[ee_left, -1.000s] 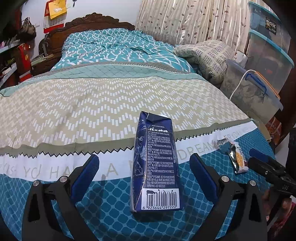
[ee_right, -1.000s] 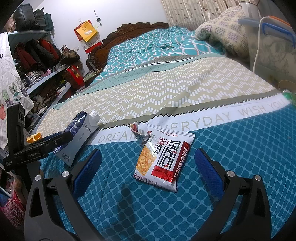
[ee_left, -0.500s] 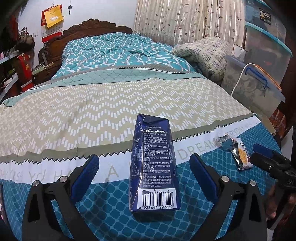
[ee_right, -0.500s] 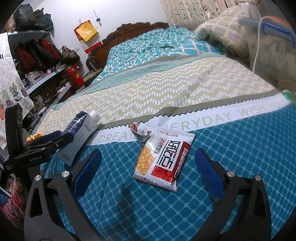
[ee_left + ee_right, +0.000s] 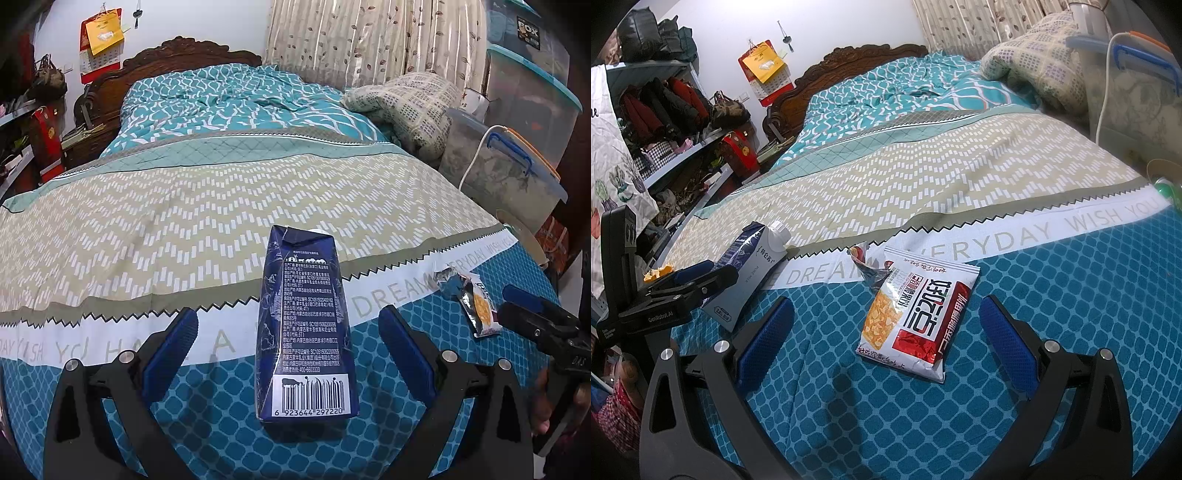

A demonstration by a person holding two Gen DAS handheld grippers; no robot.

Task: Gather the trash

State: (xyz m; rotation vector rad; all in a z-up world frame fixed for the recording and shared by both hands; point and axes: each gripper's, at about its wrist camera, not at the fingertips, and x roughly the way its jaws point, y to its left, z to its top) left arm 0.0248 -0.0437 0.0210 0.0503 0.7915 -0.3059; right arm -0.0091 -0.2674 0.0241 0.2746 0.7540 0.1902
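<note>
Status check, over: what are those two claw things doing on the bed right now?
Left gripper open, straddling milk carton. Right gripper open, straddling snack bag. Both lie flat on bedspread. Nothing blocking.

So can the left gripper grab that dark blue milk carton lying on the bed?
Probably yes: the left gripper is open, its blue pads either side of the dark blue milk carton, with nothing between.

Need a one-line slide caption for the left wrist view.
Open left hand-held gripper straddles a dark blue milk carton lying on the patterned bedspread, snack wrapper off right.
</note>
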